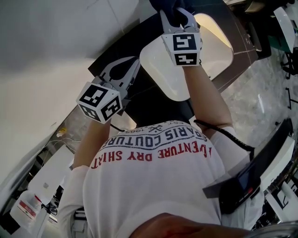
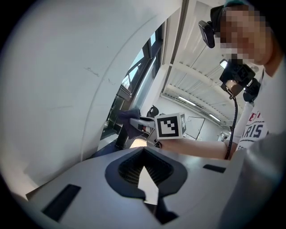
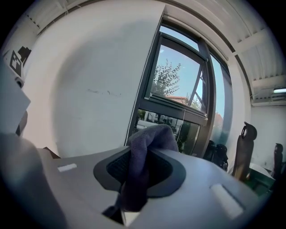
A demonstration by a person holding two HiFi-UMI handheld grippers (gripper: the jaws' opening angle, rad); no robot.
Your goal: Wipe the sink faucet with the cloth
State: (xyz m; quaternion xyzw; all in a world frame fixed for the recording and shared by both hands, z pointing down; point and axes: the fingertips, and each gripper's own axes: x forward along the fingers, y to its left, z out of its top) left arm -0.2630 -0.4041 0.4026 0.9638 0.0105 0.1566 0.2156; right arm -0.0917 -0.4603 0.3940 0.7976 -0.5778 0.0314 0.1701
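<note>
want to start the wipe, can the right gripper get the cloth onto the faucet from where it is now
Probably yes. The right gripper is shut on the cloth, and in the left gripper view the cloth sits right over what looks like the dark faucet, with nothing between them.

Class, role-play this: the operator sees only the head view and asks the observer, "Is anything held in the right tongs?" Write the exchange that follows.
Observer: Yes. The right gripper view shows the right tongs shut on a dark purple-grey soft cloth.
Operator: And the left tongs?
Observer: The left gripper view shows the left tongs closed together with nothing between them.
Operator: I can't find the faucet. Where is it?
Observer: In the left gripper view the dark upright sink faucet stands just below the cloth. I cannot tell whether they touch.
</note>
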